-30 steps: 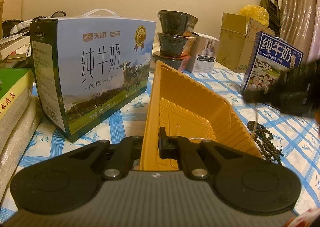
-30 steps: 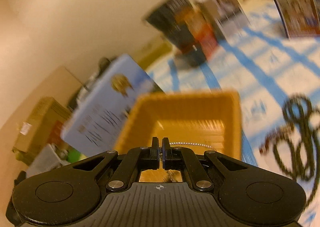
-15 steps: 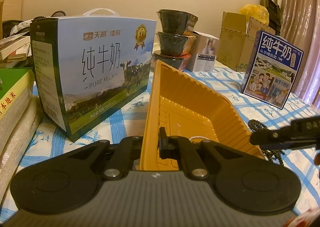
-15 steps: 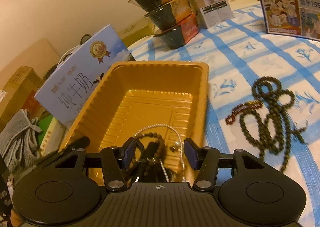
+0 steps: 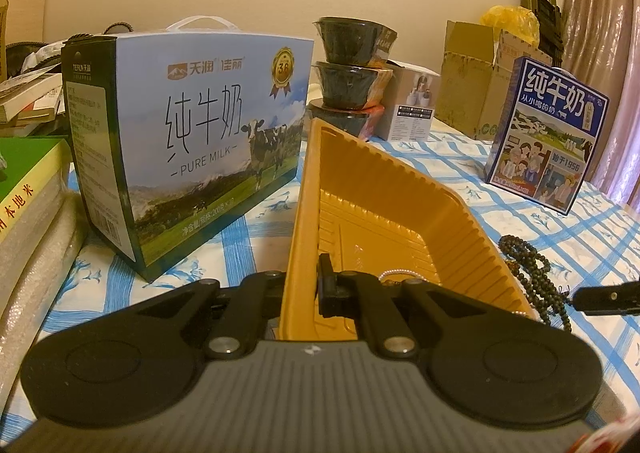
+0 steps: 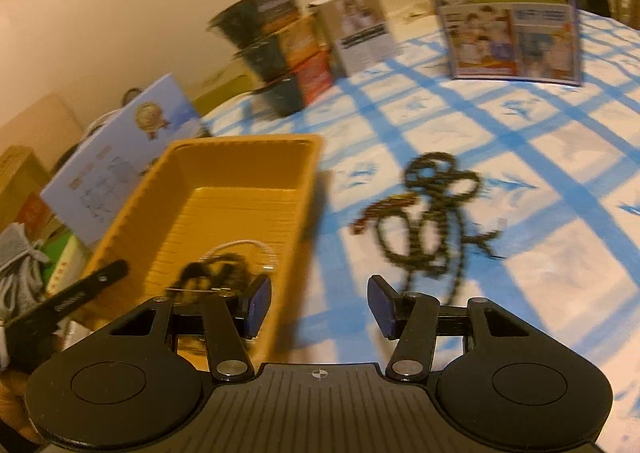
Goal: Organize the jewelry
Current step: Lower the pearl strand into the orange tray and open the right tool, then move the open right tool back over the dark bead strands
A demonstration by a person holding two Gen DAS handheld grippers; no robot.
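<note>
Jewelry is partly sorted: a dark bead string point(image 6: 212, 273) and a pale chain point(image 6: 244, 247) lie inside the yellow tray point(image 6: 224, 189); a dark bead necklace point(image 6: 432, 221) and a reddish bracelet point(image 6: 380, 209) wait on the tablecloth point(image 6: 540, 173) just right of the tray. The left gripper point(image 5: 310, 285) pinches the tray's near wall. The right gripper point(image 6: 320, 305) is spread wide, empty, by the tray's right rim. Left of the tray, a carton point(image 5: 192, 141) reads "PURE MILK".
</note>
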